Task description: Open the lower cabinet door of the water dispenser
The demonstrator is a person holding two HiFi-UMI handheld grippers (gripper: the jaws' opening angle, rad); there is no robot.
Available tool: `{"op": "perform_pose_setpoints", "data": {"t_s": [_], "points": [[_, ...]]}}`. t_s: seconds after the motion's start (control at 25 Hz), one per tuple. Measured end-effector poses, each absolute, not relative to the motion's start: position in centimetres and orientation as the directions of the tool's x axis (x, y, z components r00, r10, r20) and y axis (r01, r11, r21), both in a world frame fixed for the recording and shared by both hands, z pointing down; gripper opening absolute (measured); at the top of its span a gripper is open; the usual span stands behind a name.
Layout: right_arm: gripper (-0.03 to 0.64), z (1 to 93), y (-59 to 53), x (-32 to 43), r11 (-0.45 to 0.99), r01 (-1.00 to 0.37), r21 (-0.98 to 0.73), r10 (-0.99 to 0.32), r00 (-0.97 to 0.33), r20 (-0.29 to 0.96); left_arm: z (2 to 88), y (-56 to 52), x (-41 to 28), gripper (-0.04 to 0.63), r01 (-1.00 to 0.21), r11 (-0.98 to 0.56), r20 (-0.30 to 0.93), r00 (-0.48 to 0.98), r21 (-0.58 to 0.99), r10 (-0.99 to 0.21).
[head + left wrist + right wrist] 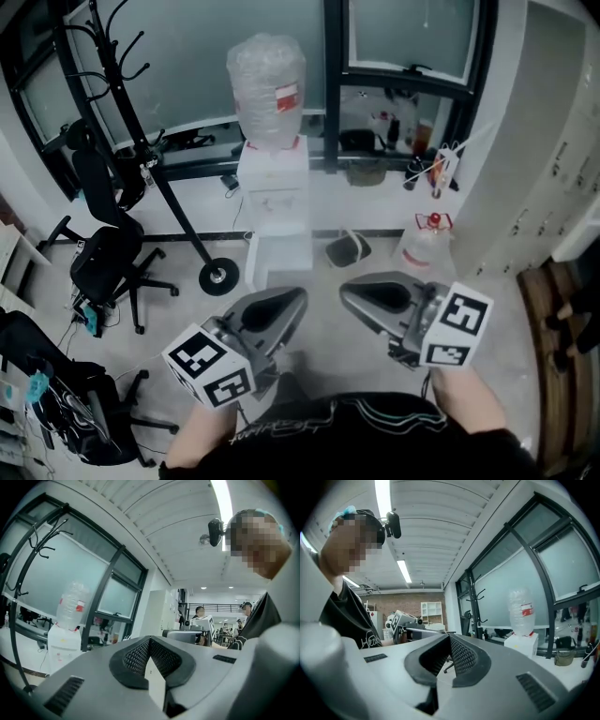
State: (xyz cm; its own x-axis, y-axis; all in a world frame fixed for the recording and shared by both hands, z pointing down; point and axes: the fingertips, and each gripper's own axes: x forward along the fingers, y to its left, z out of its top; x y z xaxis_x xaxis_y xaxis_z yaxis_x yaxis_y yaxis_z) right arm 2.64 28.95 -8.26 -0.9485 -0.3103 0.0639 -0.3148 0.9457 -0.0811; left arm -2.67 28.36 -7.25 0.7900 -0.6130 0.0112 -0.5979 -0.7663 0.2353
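The white water dispenser (273,183) stands by the window with a clear bottle (267,86) on top; its lower front panel (278,258) faces me, and I cannot tell if that door is ajar. My left gripper (284,312) and right gripper (359,295) are held close to my body, level, well short of the dispenser, both shut and empty. In the left gripper view the left gripper (149,641) has the dispenser (60,641) far off at the left. The right gripper (451,640) has the dispenser (520,645) at the right in its own view.
A black coat rack (141,122) with a round base (217,277) stands left of the dispenser, and an office chair (108,258) further left. A grey dustpan (349,249) and a water jug (427,240) lie to the right. Bags (56,403) sit at bottom left.
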Motion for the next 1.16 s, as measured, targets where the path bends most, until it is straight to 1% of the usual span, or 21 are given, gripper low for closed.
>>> {"op": "perform_pose_setpoints", "data": {"t_s": [0.4,0.8,1.16], "points": [[0.012,-8.2,30.8,3.6,0.941,-0.325,-0.091,-0.322,-0.945,0.05,-8.3,30.3,-1.0,0.0,-0.585,-0.783,0.022,0.803,0.212,-0.595],[0.012,-8.3,31.4,4.3,0.937,-0.339,-0.086,-0.336,-0.941,0.048,-8.4,30.8,0.1,0.0,-0.557,-0.799,0.016,0.822,0.227,-0.569],[0.012,-8.3,31.7,4.4,0.935,-0.347,-0.076,-0.344,-0.938,0.046,-8.6,31.0,0.1,0.0,-0.566,-0.798,0.022,0.818,0.208,-0.574]]}}
